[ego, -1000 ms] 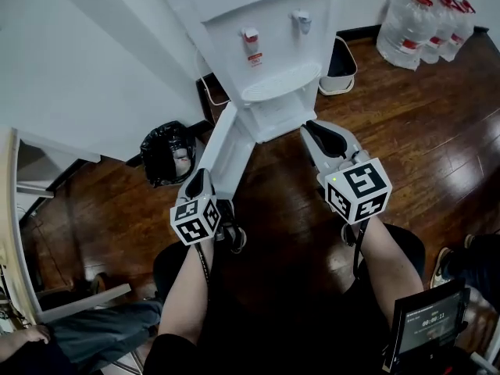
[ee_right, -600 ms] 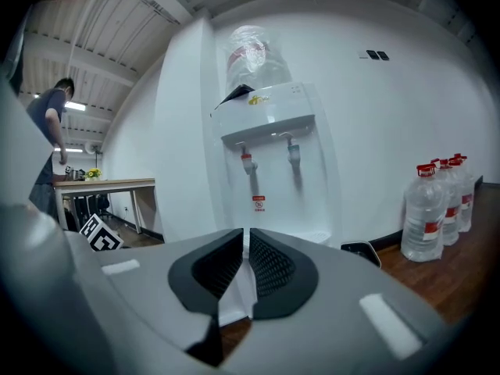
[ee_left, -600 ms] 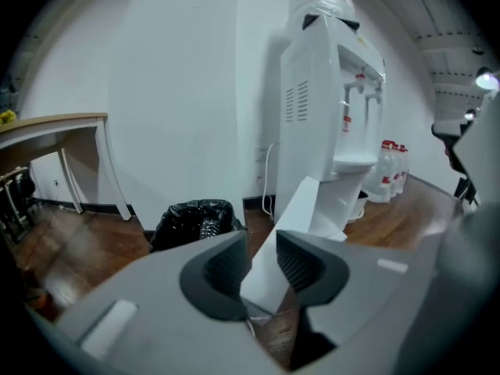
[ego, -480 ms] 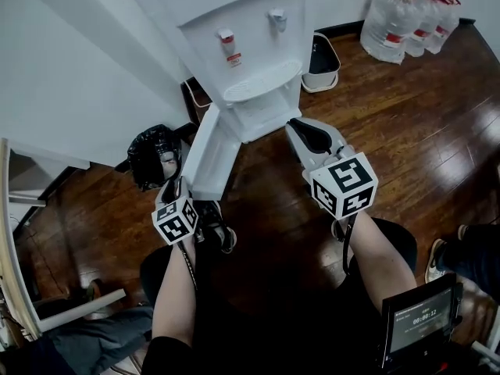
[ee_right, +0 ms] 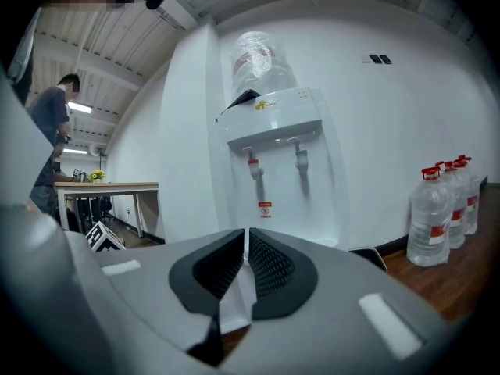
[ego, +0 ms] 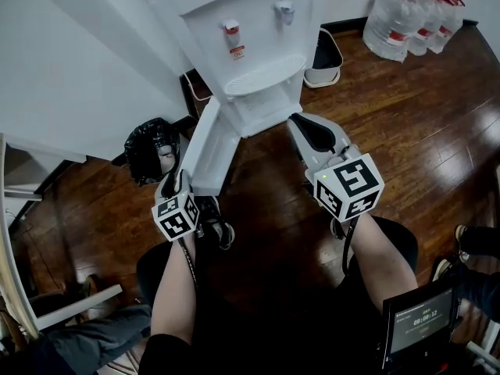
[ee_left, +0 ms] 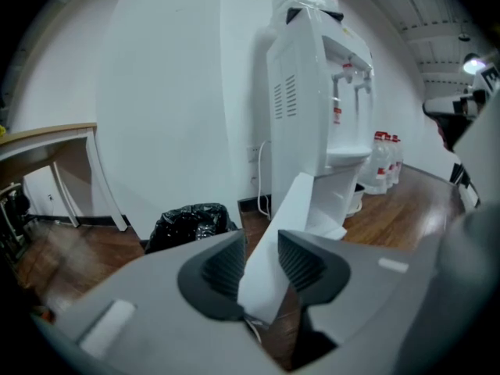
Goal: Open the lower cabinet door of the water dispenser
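The white water dispenser point(ego: 250, 45) stands against the wall, its lower cabinet door point(ego: 205, 148) swung out to the left. My left gripper point(ego: 180, 183) is at the door's free edge with its jaws open. In the left gripper view the door point(ee_left: 291, 208) runs into the gap of the left gripper point(ee_left: 262, 260), and the pads do not press on it. My right gripper point(ego: 303, 128) hovers in front of the dispenser's base, shut and empty. In the right gripper view the dispenser point(ee_right: 285, 178) rises behind the shut right gripper point(ee_right: 244, 260).
A black bin bag point(ego: 148, 151) sits left of the door and a small white bin point(ego: 324, 57) right of the dispenser. Several water bottles point(ego: 418, 14) stand at the back right. A table edge point(ego: 9, 233) is at far left, a screen point(ego: 418, 323) at bottom right.
The left gripper's jaws have opened and let go of the door's edge, and the hand has drawn back a little. The right gripper has stayed where it was.
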`<state>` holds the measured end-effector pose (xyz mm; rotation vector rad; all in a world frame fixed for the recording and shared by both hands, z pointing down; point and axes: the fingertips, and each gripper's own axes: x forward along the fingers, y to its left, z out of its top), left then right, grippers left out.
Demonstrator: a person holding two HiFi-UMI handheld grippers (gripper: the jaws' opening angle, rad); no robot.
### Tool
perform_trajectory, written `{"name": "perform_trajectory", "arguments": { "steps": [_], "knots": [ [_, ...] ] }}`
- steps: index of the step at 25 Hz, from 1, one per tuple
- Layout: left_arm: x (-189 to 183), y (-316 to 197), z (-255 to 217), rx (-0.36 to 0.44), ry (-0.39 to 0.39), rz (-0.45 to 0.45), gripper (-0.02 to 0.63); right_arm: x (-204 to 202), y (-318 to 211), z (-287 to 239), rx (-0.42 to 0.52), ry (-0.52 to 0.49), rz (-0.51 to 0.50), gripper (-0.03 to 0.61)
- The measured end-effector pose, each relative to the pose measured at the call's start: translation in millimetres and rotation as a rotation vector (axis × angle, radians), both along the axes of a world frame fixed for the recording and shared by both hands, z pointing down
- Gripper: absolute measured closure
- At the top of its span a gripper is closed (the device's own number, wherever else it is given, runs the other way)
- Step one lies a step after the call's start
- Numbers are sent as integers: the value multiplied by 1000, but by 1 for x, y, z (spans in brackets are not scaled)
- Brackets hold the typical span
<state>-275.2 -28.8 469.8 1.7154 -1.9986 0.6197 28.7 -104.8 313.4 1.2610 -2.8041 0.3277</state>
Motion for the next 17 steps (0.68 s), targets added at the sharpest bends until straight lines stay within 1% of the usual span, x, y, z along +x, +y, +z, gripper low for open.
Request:
{"name": "perform_trajectory", "arguments": {
  "steps": [3,6,11,12,17],
  "knots": [
    [21,-5,-20,56,45,40,466,2,1,1,-1,3,9,557],
    [55,-16,-44,126,93,107,466,1,2,5,-8,17,7,557],
    [102,-29,-66,196,64,253,466,-7,5,12,-11,47,-7,557],
    [109,-30,-70,208,75,272,466,-9,5,13,-11,50,-10,557],
    [146,-41,-100,290,182,361,466,-19,1,15,-2,57,-23,557]
  ]
}}
